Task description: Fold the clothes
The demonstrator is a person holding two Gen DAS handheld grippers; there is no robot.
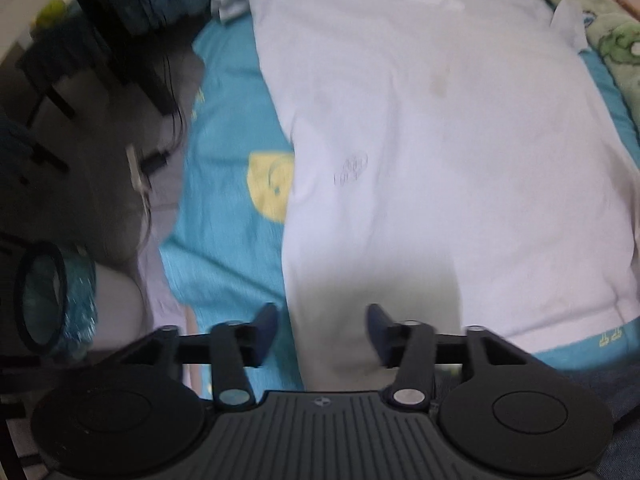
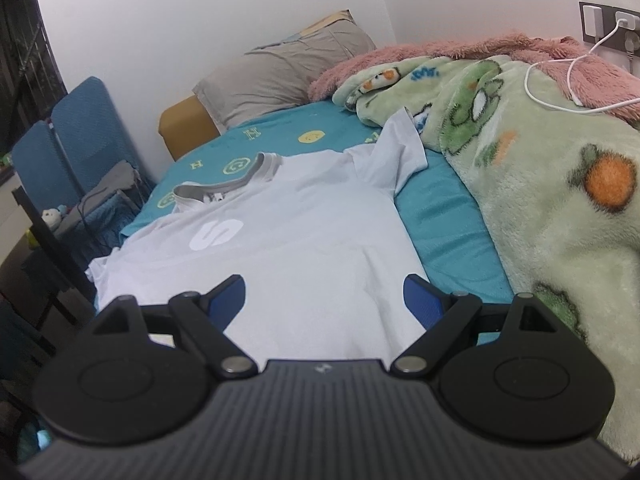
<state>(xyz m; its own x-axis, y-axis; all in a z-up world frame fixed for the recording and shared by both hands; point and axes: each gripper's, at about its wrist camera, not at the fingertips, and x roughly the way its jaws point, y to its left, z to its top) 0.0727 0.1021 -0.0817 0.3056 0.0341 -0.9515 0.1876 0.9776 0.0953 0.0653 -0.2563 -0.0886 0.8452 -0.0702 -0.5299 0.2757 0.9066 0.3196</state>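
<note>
A white T-shirt (image 2: pixel 304 240) with a grey collar and a white "S" print lies flat, front up, on a teal bed sheet (image 2: pixel 440 216). It fills most of the left wrist view (image 1: pixel 440 140). My left gripper (image 1: pixel 323 334) is open and empty, just above the shirt's near left hem corner. My right gripper (image 2: pixel 325 298) is open and empty, above the shirt's lower right part near the hem. One sleeve (image 2: pixel 400 148) spreads toward the blanket.
A green and pink fleece blanket (image 2: pixel 552 184) is heaped along the bed's right side, with a white charging cable (image 2: pixel 560 80) on it. A grey pillow (image 2: pixel 280 68) lies at the head. Blue folding chairs (image 2: pixel 76 140) and dark furniture (image 1: pixel 100 40) stand to the left of the bed.
</note>
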